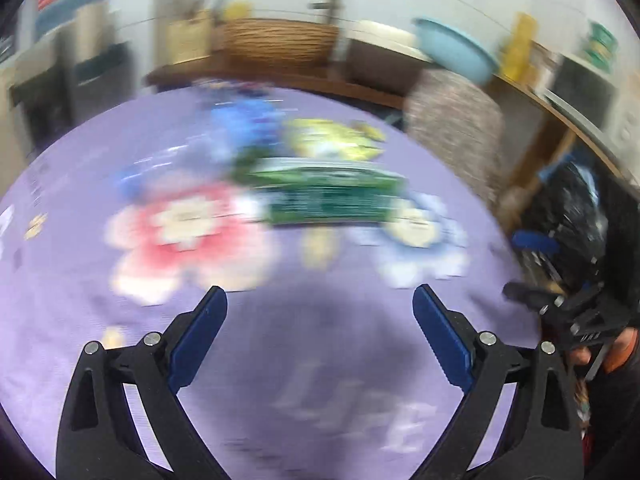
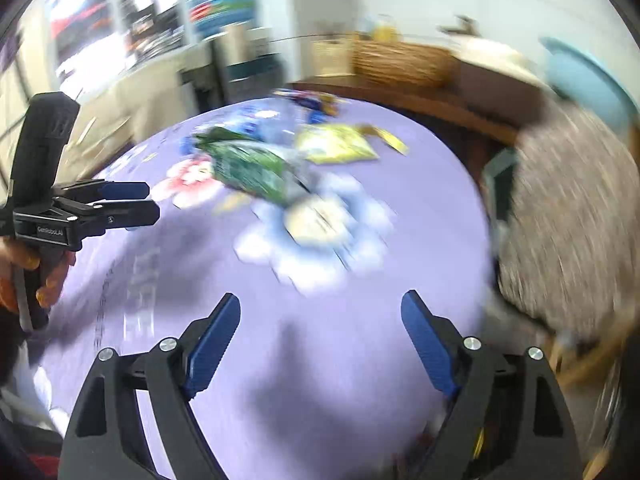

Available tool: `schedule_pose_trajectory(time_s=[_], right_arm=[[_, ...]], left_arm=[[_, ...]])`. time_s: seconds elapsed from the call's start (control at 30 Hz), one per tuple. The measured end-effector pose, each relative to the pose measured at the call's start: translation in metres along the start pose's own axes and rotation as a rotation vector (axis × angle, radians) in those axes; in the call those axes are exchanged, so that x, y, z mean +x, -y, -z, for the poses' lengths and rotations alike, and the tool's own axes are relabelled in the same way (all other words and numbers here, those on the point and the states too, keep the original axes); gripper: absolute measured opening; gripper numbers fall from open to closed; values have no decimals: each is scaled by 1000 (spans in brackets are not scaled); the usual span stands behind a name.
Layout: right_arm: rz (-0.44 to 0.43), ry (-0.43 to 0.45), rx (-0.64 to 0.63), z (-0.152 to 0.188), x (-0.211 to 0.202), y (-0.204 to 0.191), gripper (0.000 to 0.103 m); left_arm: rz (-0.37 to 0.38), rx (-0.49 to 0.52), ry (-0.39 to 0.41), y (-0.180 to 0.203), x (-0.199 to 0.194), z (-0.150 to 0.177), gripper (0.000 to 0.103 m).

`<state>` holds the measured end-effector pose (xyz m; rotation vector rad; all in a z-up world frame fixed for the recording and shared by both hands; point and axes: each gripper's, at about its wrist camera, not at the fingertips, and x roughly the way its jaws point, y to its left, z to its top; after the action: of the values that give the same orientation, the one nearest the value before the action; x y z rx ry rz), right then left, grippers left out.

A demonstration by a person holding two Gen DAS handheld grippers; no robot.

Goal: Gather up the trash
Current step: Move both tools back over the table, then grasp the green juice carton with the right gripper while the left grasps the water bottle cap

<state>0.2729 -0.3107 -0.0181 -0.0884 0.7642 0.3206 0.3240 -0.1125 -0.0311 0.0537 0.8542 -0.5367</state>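
left: our black two-finger gripper with blue pads (image 1: pixel 320 300) gaped wide, empty | right: its black, blue-padded twin (image 2: pixel 321 306) likewise spread, empty

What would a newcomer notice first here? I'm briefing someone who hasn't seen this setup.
Probably the lilac flowered tablecloth filling both views, with a crumpled green snack bag lying mid-table and a yellow wrapper just behind it. Both the left gripper and right gripper hang open and empty over the near cloth.

Purple floral tablecloth (image 1: pixel 280 340), wooden shelf (image 1: pixel 280 76) behind.
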Motion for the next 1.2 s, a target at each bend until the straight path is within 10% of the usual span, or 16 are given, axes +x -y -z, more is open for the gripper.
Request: schedule_pose_trajectory(time_s=[0.3,0.6,0.93,1.2], right_arm=[[-92,-117,-334,-99,78,-38,91],[-164,-294,-522,-109,126,-52,89],[-174,-331,-557,-97,131,-51,63],[-178,-329,-534,-81,114,-63,57]], left_arm=[[-94,-40,16,-91,0,-16,93],[13,103,18,-151,37,-64,93],[185,376,-66,-156,78,-87,93],[194,473,-66,-127,79,-70,45]])
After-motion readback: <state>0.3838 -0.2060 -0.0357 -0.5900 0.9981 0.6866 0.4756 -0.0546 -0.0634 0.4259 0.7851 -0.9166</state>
